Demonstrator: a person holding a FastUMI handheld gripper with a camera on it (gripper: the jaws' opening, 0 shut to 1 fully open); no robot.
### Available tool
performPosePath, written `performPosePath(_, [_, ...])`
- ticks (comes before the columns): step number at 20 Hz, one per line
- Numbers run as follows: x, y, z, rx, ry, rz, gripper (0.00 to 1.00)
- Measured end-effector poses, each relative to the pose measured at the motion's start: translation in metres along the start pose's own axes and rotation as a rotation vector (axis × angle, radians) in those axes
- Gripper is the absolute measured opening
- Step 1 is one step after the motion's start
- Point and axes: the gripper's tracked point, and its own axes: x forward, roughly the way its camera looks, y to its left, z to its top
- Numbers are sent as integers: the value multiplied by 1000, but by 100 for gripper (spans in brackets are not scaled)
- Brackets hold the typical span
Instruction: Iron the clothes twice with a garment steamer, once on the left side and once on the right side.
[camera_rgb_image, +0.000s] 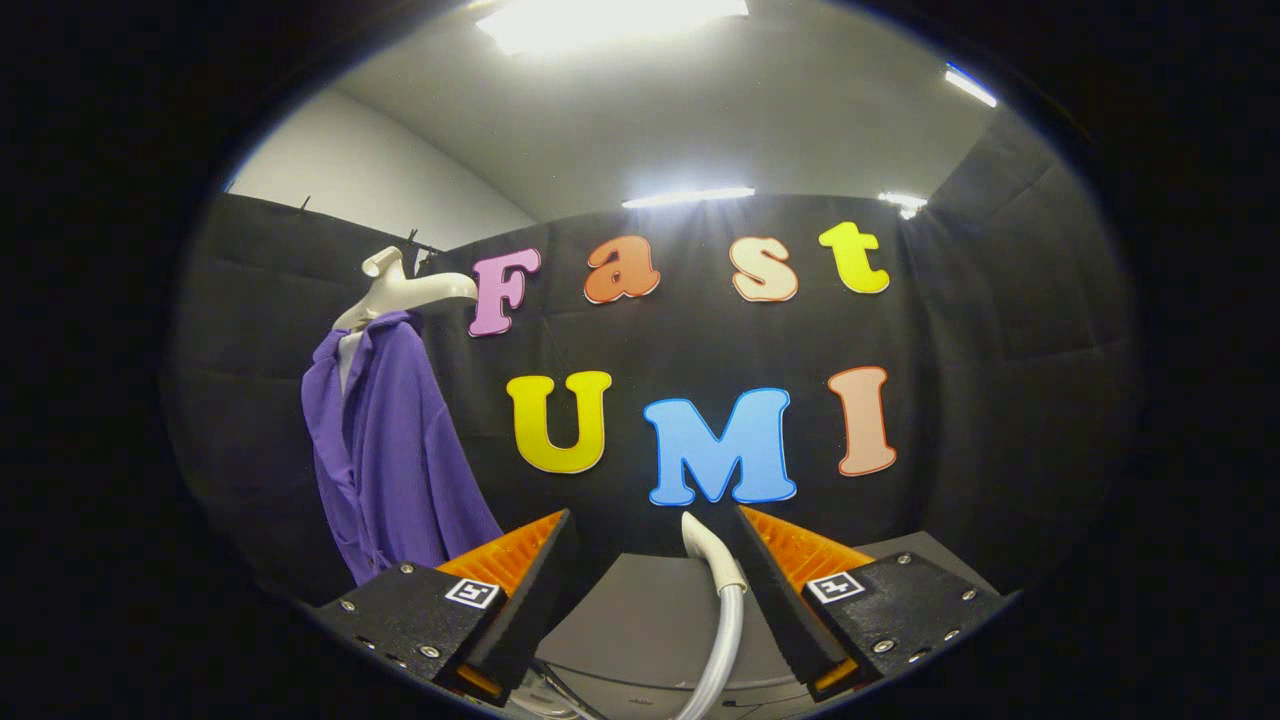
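**Gripper spread wide, steamer hose rising beside one finger**

The gripper (655, 530) stands wide open with nothing clamped. A pale steamer hose (722, 620) curves up between the fingers, close against the right one. Beyond and off to the left, a purple shirt (385, 450) hangs loose and rumpled on a white mannequin form (400, 290). A grey tabletop (640, 610) lies just ahead.

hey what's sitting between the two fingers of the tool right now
In the gripper view, a pale hose rises in the gap of the open tool, close to one finger, touching neither clearly. Beyond lies bare grey surface; the purple garment hangs off to one side.
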Motion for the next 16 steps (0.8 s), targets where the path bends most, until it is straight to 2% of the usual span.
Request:
performPosePath(8, [100, -40, -51, 76, 203, -4, 95])
performPosePath(16, [152, -63, -100, 310, 396, 23, 94])
